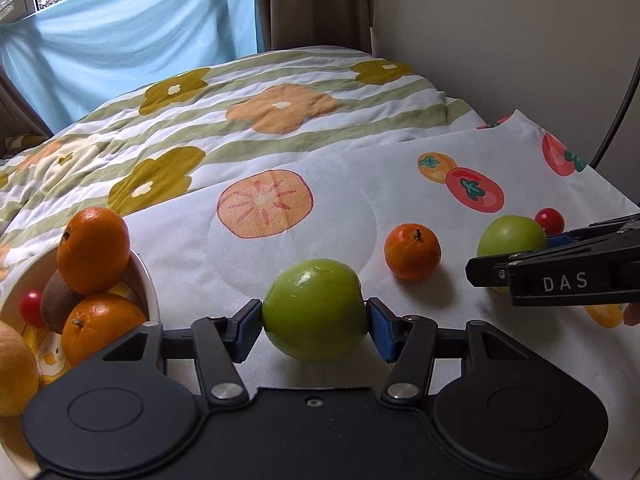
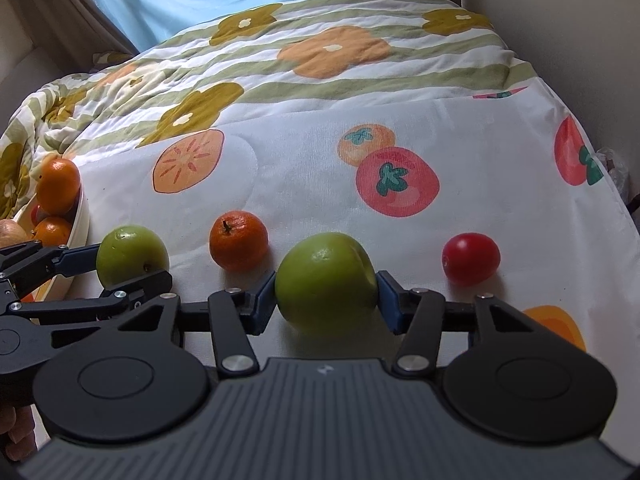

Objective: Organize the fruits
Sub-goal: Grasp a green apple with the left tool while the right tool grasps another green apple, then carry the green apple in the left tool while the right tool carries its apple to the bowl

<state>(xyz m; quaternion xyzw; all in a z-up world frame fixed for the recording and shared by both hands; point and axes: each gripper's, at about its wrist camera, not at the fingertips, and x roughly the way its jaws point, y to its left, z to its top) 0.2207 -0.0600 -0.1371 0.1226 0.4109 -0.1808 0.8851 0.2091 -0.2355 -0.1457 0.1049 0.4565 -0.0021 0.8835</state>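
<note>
Fingers [image 1: 380, 330] of both grippers apparently level, each clamping a green apple [image 1: 316, 310].

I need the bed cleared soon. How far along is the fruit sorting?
Partly done. The bowl already holds oranges, a kiwi and a small red fruit. In hand: the left tool grips one green apple, and the right tool grips the other green apple. Left on the cloth: a tangerine and a red tomato.
</note>
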